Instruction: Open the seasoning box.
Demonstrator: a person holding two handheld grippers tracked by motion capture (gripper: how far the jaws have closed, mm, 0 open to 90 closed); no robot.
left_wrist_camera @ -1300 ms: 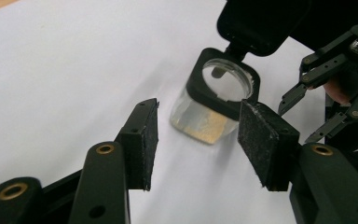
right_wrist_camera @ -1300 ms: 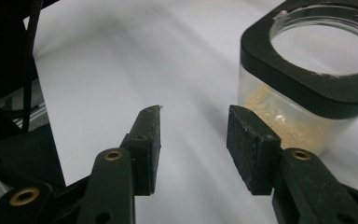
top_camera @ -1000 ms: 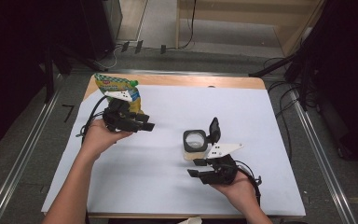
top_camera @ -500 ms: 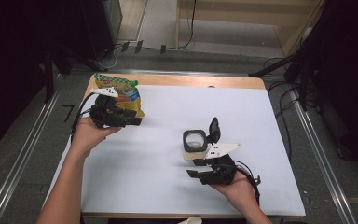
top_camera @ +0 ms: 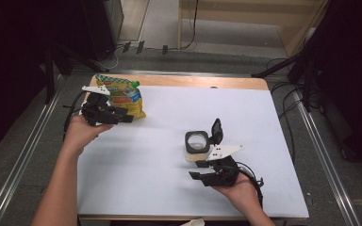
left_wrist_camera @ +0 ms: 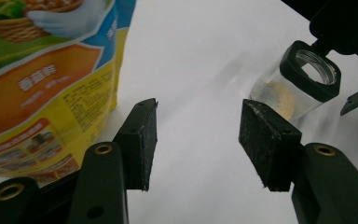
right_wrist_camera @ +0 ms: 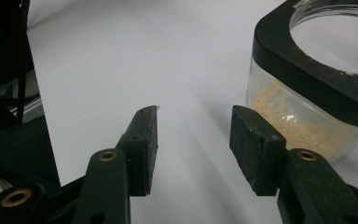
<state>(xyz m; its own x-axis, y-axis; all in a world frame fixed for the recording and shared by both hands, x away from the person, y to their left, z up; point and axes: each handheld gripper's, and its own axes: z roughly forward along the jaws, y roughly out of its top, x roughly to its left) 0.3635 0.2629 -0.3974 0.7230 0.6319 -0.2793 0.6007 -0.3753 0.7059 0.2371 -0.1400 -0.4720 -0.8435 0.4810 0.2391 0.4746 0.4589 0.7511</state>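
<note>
A yellow snack bag (top_camera: 122, 96) lies at the far left corner of the white table sheet (top_camera: 136, 183). My left gripper (top_camera: 126, 115) hovers at the bag's near edge, jaws pointing right, open and empty. In the left gripper view the left gripper (left_wrist_camera: 196, 140) has the bag (left_wrist_camera: 42, 70) beside its left jaw. A clear jar (top_camera: 197, 141) with a black collar, raised flip lid (top_camera: 216, 130) and beige crumbs inside stands mid-table. My right gripper (top_camera: 197, 169) rests just near of it, open. In the right gripper view the right gripper (right_wrist_camera: 193, 140) holds nothing, and the jar (right_wrist_camera: 317, 93) stands past its right jaw.
A wooden table edge (top_camera: 207, 81) shows beyond the sheet. Metal rails (top_camera: 320, 155) run along both sides. Cables (top_camera: 283, 89) lie on the floor at the far right. Dark equipment stands around the table.
My left hand has carried its gripper leftward, up against the snack bag. The right gripper and the jar have stayed where they were.
</note>
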